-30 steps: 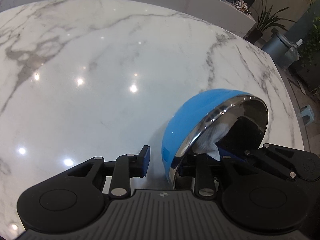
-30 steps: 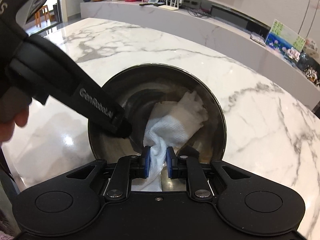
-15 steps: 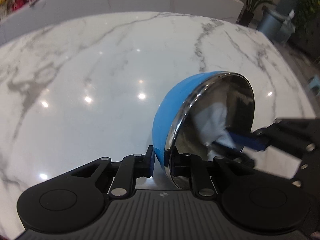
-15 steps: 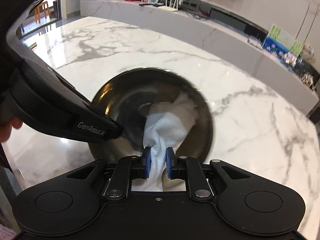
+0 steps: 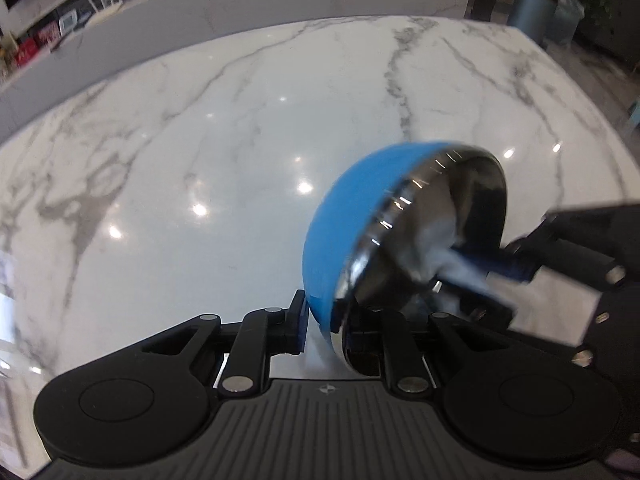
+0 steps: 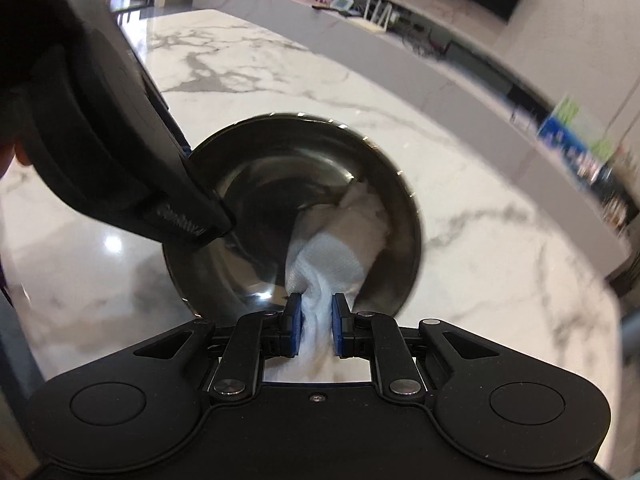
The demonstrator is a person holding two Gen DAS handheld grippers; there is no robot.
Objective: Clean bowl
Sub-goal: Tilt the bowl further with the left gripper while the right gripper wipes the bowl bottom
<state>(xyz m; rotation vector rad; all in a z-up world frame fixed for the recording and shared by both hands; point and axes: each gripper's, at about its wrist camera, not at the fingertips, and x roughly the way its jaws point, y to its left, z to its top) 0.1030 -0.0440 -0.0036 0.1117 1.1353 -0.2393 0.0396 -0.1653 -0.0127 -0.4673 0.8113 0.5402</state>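
Note:
A bowl (image 5: 352, 216), blue outside and shiny steel inside, is held tilted on its side above the marble table. My left gripper (image 5: 326, 326) is shut on its rim, one finger outside, one inside. In the right wrist view the bowl's steel inside (image 6: 280, 184) faces me. My right gripper (image 6: 314, 330) is shut on a white cloth (image 6: 340, 248) pressed into the bowl's lower right. The right gripper (image 5: 516, 266) shows blurred in the left wrist view, and the left gripper (image 6: 188, 216) grips the rim at the left.
The white marble table (image 5: 200, 160) spreads around and below the bowl. A low grey counter (image 6: 400, 48) with small items runs behind it. A grey bin (image 5: 532, 4) and a plant stand off the far right corner.
The bowl has turned and tilted in my left gripper. The cloth in my right gripper has slid round inside the bowl toward its right side. Both views are blurred by motion.

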